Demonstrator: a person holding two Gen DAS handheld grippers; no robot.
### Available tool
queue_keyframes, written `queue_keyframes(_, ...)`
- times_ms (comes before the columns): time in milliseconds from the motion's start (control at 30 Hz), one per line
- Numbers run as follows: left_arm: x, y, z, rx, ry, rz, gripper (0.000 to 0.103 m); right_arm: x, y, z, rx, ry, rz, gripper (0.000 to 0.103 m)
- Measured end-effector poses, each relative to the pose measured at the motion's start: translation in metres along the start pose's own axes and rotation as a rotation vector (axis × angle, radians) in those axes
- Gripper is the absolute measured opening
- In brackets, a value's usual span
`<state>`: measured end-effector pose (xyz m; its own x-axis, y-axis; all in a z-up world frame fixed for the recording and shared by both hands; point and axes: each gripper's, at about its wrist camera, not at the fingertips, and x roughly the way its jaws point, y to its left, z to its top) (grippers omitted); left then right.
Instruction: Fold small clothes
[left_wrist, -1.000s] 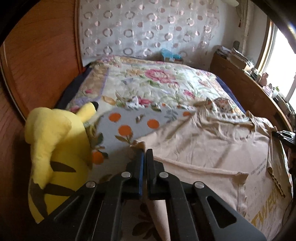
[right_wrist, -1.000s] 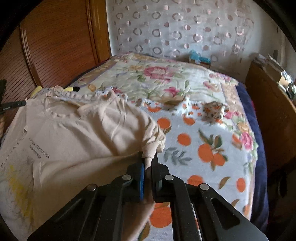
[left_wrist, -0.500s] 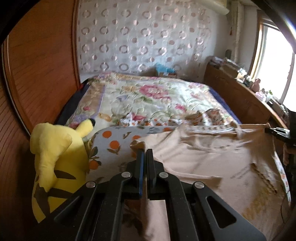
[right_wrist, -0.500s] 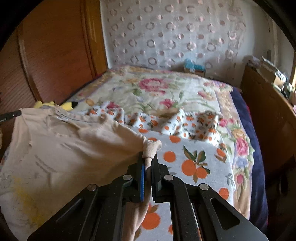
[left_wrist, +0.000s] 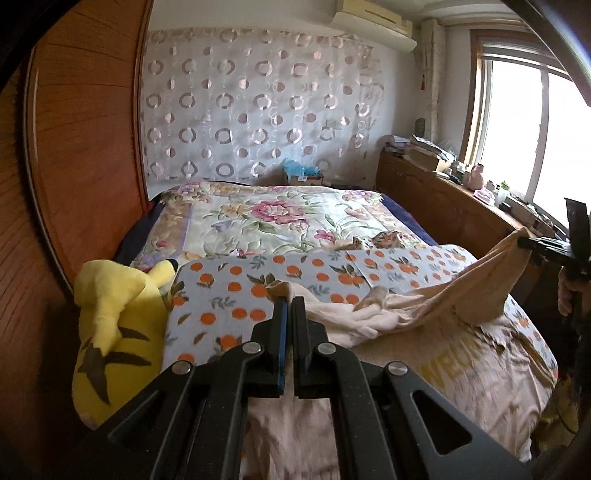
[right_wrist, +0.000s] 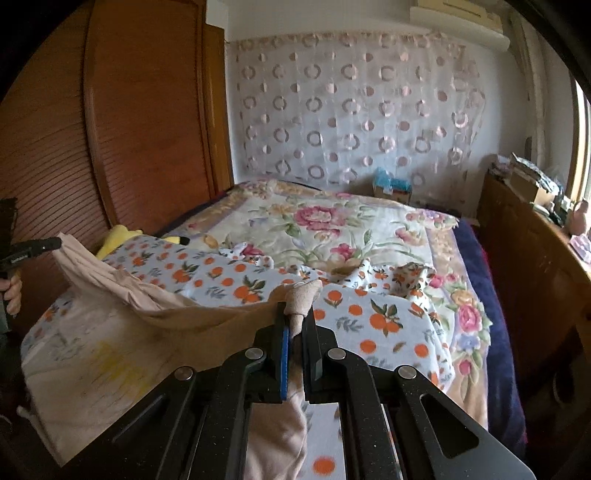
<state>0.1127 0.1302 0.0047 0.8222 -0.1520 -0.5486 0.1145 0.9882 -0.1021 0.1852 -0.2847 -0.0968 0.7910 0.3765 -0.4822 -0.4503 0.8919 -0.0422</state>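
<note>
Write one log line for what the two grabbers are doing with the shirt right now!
phase: mid-fold | left gripper: shut on beige T-shirt | right gripper: shut on beige T-shirt | shirt: raised off orange-print sheet

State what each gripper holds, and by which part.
Both hold the beige T-shirt: left gripper and right gripper each pinch a bunched bit of its edge.

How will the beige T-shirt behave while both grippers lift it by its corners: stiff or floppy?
Probably floppy: the beige T-shirt sags between the left gripper and the right gripper, and its middle bunches in folds. It seems light, since a small pinch holds each corner up. The loose lower part may drag on the orange-print sheet.
</note>
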Motion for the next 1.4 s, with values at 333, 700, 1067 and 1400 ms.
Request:
queue_keyframes(333,-0.062,-0.009,-0.053,-0.016,-0.028,-0.013,0.003,-0.065,0.021,-0.068,0.013,0.021,-0.006,0.005)
queue_keyframes(700,-0.118,-0.018,-0.095,-0.042,-0.033,-0.006,0.003,-0.130,0.021,-0.107,0.089,0.069,-0.018,0.005)
queue_keyframes(1067,-0.128,-0.016,-0.100,-0.020,0.000,0.027,0.032,-0.152,0.040,-0.097,0.066,0.122,-0.020,0.019)
queue_keyframes(1400,-0.095,-0.016,-0.086,0.012,0.027,0.011,0.078,-0.111,0.020,-0.081,0.065,0.105,-0.067,0.044)
